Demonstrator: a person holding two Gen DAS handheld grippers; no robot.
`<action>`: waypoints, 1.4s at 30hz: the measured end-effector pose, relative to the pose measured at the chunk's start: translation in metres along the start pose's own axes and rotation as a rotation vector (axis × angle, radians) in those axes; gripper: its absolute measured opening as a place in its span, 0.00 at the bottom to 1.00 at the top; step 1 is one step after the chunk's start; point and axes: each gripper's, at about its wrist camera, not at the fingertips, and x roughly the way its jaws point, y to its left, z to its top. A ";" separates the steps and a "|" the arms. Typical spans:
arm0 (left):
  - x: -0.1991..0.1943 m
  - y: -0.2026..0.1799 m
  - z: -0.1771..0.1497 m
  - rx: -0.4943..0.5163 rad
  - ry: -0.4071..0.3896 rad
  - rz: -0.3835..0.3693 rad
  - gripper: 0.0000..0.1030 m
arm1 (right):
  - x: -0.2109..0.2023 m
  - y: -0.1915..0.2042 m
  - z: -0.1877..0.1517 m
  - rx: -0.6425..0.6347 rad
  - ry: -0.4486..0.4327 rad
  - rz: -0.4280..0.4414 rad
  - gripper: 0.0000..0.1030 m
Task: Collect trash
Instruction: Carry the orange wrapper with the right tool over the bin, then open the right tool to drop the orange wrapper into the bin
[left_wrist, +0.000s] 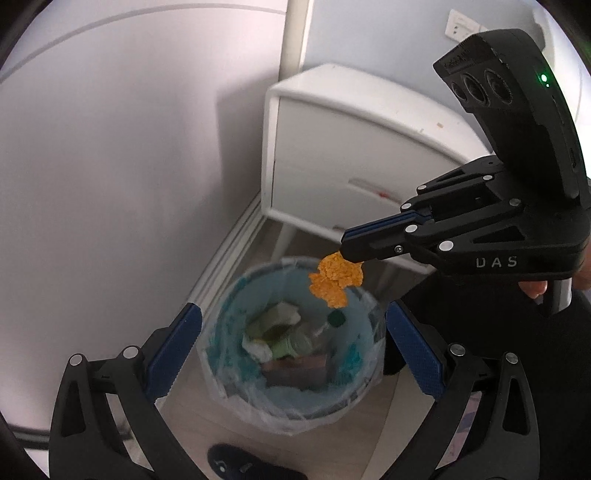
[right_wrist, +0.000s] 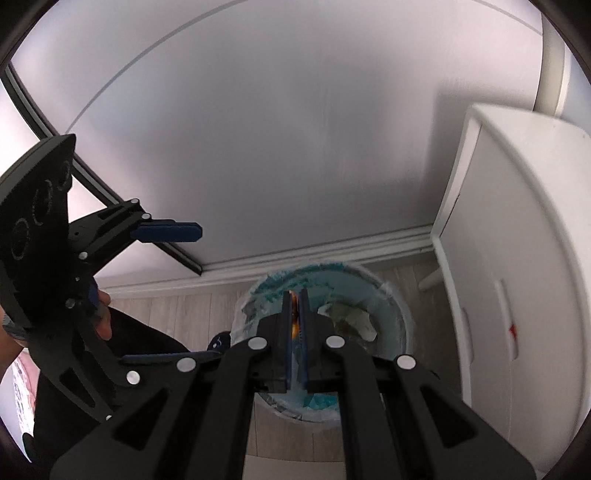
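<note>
Right gripper (left_wrist: 345, 245): fingers pressed together on an orange crumpled scrap (left_wrist: 334, 280), pinched at its upper edge. The scrap hangs free below the fingertips, directly above the open mouth of the trash bin (left_wrist: 236, 398), toward the rim at the bin's 1 o'clock in the left wrist view. In the right wrist view only a sliver of orange (right_wrist: 294, 321) shows between the closed blue pads.

Left gripper (left_wrist: 291, 354): fingers spread wide, nothing between them. It hangs over the near side of the bin, the two blue pads (left_wrist: 173, 354) flanking the bin's mouth at 9 and 3 o'clock. From the right wrist view the same gripper (right_wrist: 184, 291) appears at 9 o'clock, fingers apart.

Bin: round, lined with a clear bag (left_wrist: 258, 406) with blue-green tinting, standing on a pale wood-look floor (right_wrist: 177, 314). Contents visible: crumpled white paper (left_wrist: 284, 312), a bottle with a dark green cap (left_wrist: 335, 319), and a brown flat item (left_wrist: 295, 369); detail is blurred.

Surroundings: a white cabinet (left_wrist: 351, 147) stands just beside the bin at its 1 o'clock, a white wall panel (left_wrist: 129, 166) with a skirting board (right_wrist: 332, 247) behind. A dark shoe (left_wrist: 243, 465) shows at 6 o'clock in the left wrist view.
</note>
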 end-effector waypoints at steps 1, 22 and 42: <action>0.003 0.001 -0.002 -0.008 0.009 -0.001 0.94 | 0.005 0.000 -0.002 0.000 0.010 0.001 0.06; 0.060 0.007 -0.041 -0.031 0.134 -0.023 0.94 | 0.088 -0.018 -0.027 0.064 0.156 0.019 0.05; 0.056 0.014 -0.049 -0.054 0.120 -0.020 0.94 | 0.098 -0.032 -0.025 0.091 0.145 -0.028 0.51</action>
